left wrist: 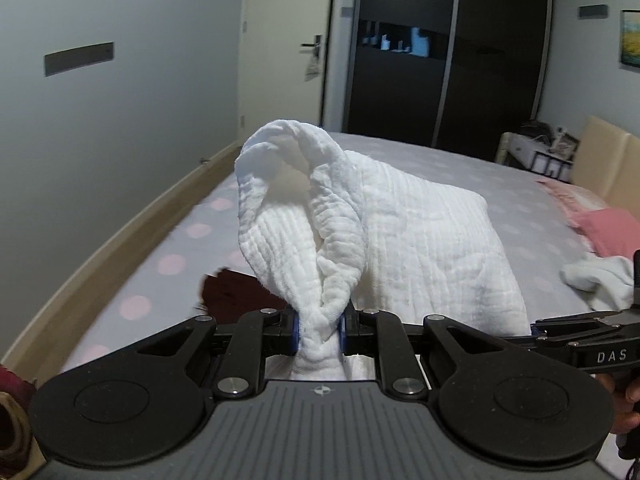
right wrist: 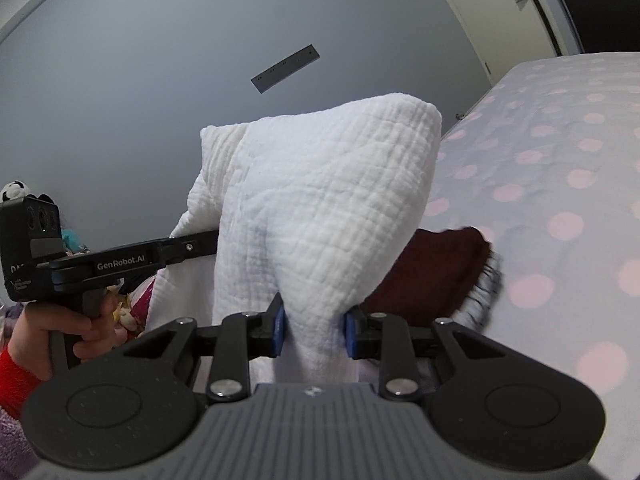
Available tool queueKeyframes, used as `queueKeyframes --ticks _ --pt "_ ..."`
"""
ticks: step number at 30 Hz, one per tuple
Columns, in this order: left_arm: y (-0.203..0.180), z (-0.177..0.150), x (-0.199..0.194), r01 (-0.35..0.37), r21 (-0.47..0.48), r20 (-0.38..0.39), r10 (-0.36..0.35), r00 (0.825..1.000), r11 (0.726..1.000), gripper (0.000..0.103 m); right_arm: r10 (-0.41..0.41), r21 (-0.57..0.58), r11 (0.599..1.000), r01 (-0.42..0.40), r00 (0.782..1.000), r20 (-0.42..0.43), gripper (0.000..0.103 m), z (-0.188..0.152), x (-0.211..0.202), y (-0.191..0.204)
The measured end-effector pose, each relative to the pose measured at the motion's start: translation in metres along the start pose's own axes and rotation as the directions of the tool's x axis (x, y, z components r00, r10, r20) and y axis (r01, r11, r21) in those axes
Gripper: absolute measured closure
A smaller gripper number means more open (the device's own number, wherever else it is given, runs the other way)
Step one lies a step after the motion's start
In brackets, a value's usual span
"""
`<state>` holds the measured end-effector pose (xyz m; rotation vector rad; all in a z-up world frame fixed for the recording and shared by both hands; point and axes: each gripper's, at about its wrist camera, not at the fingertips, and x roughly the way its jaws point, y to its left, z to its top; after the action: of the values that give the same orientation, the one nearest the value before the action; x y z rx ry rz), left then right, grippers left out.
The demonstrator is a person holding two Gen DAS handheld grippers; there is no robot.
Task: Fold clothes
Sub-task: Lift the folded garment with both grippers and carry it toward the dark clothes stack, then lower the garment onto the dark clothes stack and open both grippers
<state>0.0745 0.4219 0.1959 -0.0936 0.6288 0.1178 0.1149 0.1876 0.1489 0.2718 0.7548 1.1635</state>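
Observation:
A white crinkled muslin cloth (left wrist: pixel 420 232) is held up above the bed. My left gripper (left wrist: pixel 319 334) is shut on one bunched edge of it, which loops up in front of the camera. My right gripper (right wrist: pixel 315 334) is shut on another part of the same white cloth (right wrist: pixel 320 200), which drapes over and hides its fingertips. The right gripper also shows at the right edge of the left wrist view (left wrist: pixel 580 336). The left gripper's side shows in the right wrist view (right wrist: pixel 120 264), held by a hand.
The bed (left wrist: pixel 168 264) has a grey sheet with pink dots. A dark red garment (right wrist: pixel 436 276) lies on it below the cloth. Another white garment (left wrist: pixel 600 280) and a pink pillow (left wrist: pixel 608 232) lie at the right. A dark wardrobe (left wrist: pixel 440 60) stands beyond the bed.

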Motion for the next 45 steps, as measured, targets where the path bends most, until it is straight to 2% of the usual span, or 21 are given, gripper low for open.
queueKeyframes --ticks 6,12,16,22,24,25,28,31,32,35,37,39,42,45 --pt "0.039 0.021 0.074 -0.029 0.010 -0.060 0.030 0.998 1.000 0.089 -0.011 0.044 0.999 0.013 0.999 -0.045 0.072 0.029 0.083 -0.017" --pt "0.060 0.019 0.161 -0.019 0.025 -0.122 0.022 0.992 0.999 0.089 -0.039 0.104 0.993 0.049 0.995 -0.091 0.072 0.036 0.147 -0.059" --pt "0.058 0.011 0.215 0.005 0.041 -0.130 0.000 0.992 0.999 0.089 -0.086 0.106 0.990 0.096 0.992 -0.095 0.072 0.042 0.176 -0.090" --pt "0.056 -0.009 0.273 -0.002 0.055 -0.169 0.011 0.986 0.998 0.087 -0.129 0.120 0.982 0.143 0.985 -0.110 0.071 0.035 0.207 -0.132" --pt "0.063 -0.019 0.277 -0.011 0.042 -0.167 0.018 0.986 0.999 0.083 -0.138 0.139 0.978 0.154 0.984 -0.114 0.070 0.030 0.218 -0.145" --pt "0.066 -0.023 0.275 -0.016 0.034 -0.161 0.021 0.987 0.999 0.077 -0.133 0.144 0.978 0.149 0.985 -0.110 0.069 0.028 0.219 -0.148" --pt "0.084 -0.030 0.257 -0.051 0.012 -0.121 0.053 0.991 0.999 0.068 -0.131 0.129 0.982 0.142 0.987 -0.089 0.059 0.026 0.209 -0.145" --pt "0.103 -0.024 0.222 -0.140 -0.025 -0.047 0.139 0.989 0.990 0.068 -0.189 0.033 0.981 0.190 0.981 -0.049 0.055 0.028 0.200 -0.134" --pt "0.105 -0.024 0.212 -0.148 -0.035 -0.031 0.147 0.989 0.988 0.068 -0.210 0.003 0.978 0.210 0.977 -0.030 0.055 0.028 0.194 -0.134" --pt "0.101 -0.028 0.182 -0.118 -0.029 0.003 0.118 0.993 0.993 0.068 -0.261 -0.096 0.959 0.265 0.964 0.055 0.055 0.033 0.177 -0.117" --pt "0.085 -0.038 0.167 -0.089 0.035 0.021 0.088 0.996 0.995 0.071 -0.256 -0.162 0.949 0.270 0.962 0.098 0.057 0.038 0.175 -0.105" --pt "0.070 -0.048 0.164 -0.085 0.097 0.017 0.083 0.996 0.992 0.074 -0.231 -0.234 0.939 0.254 0.965 0.120 0.058 0.041 0.183 -0.092" --pt "0.064 -0.068 0.176 -0.112 0.126 -0.024 0.116 0.993 0.986 0.078 -0.272 -0.346 0.886 0.310 0.950 0.153 0.061 0.032 0.210 -0.082" --pt "0.074 -0.087 0.194 -0.134 0.086 -0.093 0.141 0.986 0.987 0.082 -0.326 -0.366 0.867 0.340 0.940 0.100 0.063 0.025 0.238 -0.093"
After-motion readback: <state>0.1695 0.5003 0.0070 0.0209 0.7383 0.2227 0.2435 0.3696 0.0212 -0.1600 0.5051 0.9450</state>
